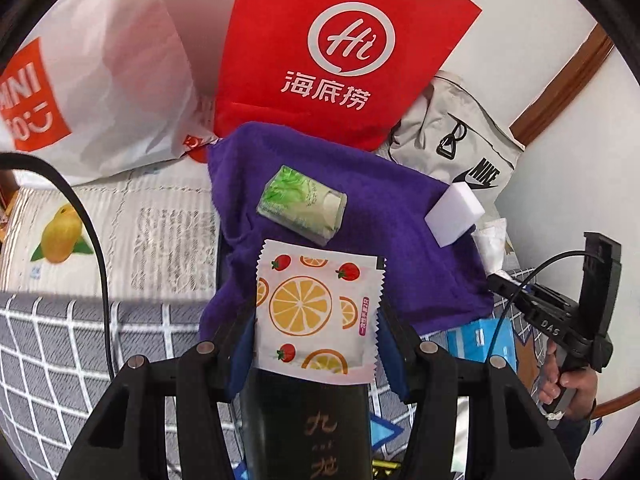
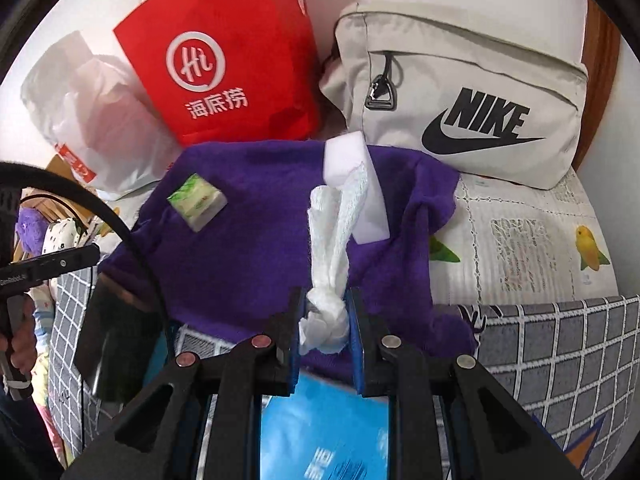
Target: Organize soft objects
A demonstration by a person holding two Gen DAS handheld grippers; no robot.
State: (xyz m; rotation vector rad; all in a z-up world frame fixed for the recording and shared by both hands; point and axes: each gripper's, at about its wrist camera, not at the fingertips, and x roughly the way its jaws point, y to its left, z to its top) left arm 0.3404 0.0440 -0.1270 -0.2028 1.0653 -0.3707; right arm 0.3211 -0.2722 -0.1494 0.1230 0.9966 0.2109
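Observation:
My left gripper [image 1: 316, 308] is shut on a flat white packet printed with oranges and strawberries [image 1: 316, 304], held above the near edge of a purple towel [image 1: 380, 216]. On the towel lie a green tissue pack [image 1: 302, 204] and a white sponge block [image 1: 454, 214]. My right gripper [image 2: 325, 316] is shut on a twisted white tissue [image 2: 332, 248], which sticks up over the purple towel [image 2: 248, 248]. In the right wrist view the green tissue pack [image 2: 197, 202] lies to the left and the white sponge block [image 2: 356, 184] sits behind the tissue.
A red paper bag [image 1: 336, 48] and a white plastic bag [image 1: 104, 80] stand behind the towel. A beige Nike bag [image 2: 460, 92] lies at the back right. A blue pack [image 2: 324, 432] sits under the right gripper. A dark box [image 1: 304, 428] lies below the left gripper.

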